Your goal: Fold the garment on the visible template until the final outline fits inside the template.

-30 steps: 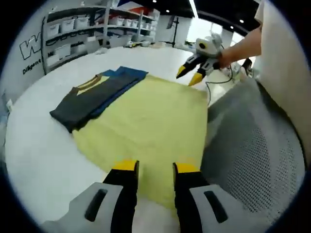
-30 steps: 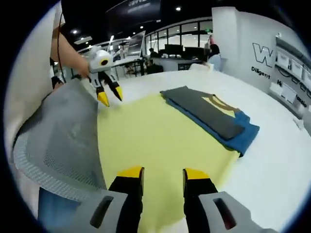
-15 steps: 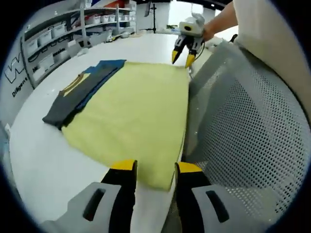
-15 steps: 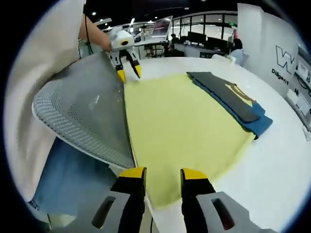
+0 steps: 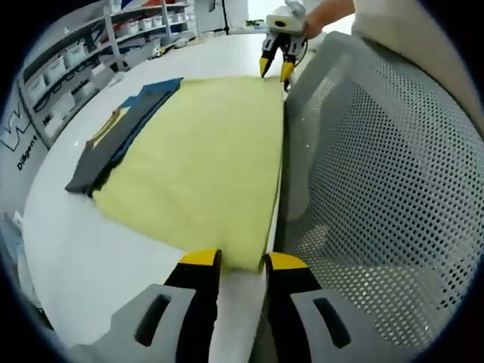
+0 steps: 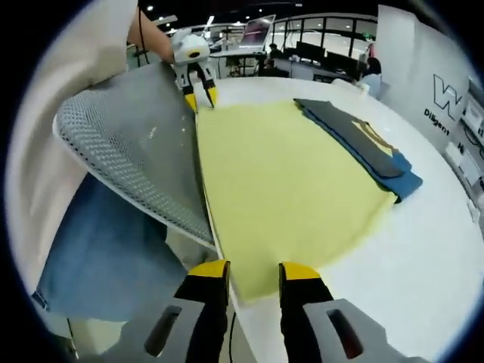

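— Where's the garment?
— The yellow garment [image 5: 200, 155] lies flat on the white table [image 5: 83, 249], reaching its near edge; folded dark clothes [image 5: 113, 136] lie along its far side.
— And your grippers?
— Your left gripper [image 5: 240, 261] straddles one near corner, jaws apart; your right gripper [image 6: 253, 270] the other, also parted.

Blue garment [image 6: 393, 181]: mostly covered by the dark grey garment [image 6: 349, 134] stacked on it; a strip and one end show.
Yellow garment [image 5: 200, 159]: near corner runs between the left gripper [image 5: 233, 261] fingers; contact unclear.
Table [image 5: 98, 257]: near edge hidden behind the mesh chair back [image 5: 378, 166].
Wall lettering [image 6: 446, 98]: cut off.
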The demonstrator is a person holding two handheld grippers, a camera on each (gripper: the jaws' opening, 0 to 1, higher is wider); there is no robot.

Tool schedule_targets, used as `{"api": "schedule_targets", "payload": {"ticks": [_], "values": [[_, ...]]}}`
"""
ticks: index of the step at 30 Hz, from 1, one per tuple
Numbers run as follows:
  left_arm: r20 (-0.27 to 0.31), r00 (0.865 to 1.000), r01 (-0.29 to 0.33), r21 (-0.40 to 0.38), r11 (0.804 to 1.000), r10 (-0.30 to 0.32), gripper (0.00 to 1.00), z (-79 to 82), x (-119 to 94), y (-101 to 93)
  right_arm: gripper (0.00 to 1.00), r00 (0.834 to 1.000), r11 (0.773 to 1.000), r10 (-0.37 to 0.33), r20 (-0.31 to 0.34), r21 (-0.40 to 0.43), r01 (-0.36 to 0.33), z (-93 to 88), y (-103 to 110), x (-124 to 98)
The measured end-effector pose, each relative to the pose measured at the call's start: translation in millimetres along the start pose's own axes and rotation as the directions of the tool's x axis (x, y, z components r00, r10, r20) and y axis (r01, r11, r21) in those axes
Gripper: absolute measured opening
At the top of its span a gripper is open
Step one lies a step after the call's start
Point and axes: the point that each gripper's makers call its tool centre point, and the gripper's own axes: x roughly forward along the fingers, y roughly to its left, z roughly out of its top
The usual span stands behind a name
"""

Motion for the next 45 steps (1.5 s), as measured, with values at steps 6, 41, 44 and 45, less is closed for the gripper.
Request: {"api": "schedule_targets", "payload": {"ticks": [6,41,44,45], "values": [[0.008,1.0,0.015,-0.014,1.0,-0.015,0.13,0.9,-0.2,-3.1,0.17,1.0,1.0,-0.005,-0.021,-0.008,0.005,-8.3,0.8,-0.4],[0.025,0.994,0.109,0.015,0.994,-0.11,0.0,41.1,-42.2,9.7,0.0,1.0,0.999,0.013,0.021,-0.04,-0.012,31.9,-30.7,-44.6],[0.026,0.994,0.104,0.034,0.994,-0.105,0.0,51.2,-51.3,23.9,0.0,0.999,0.999,-0.01,0.051,-0.031,0.011,47.3,-48.3,-52.7],[0.029,0.994,0.102,0.034,0.994,-0.103,0.0,54.1,-53.9,28.7,0.0,0.998,0.999,-0.014,0.053,-0.033,0.016,50.7,-52.7,-54.8]]}}
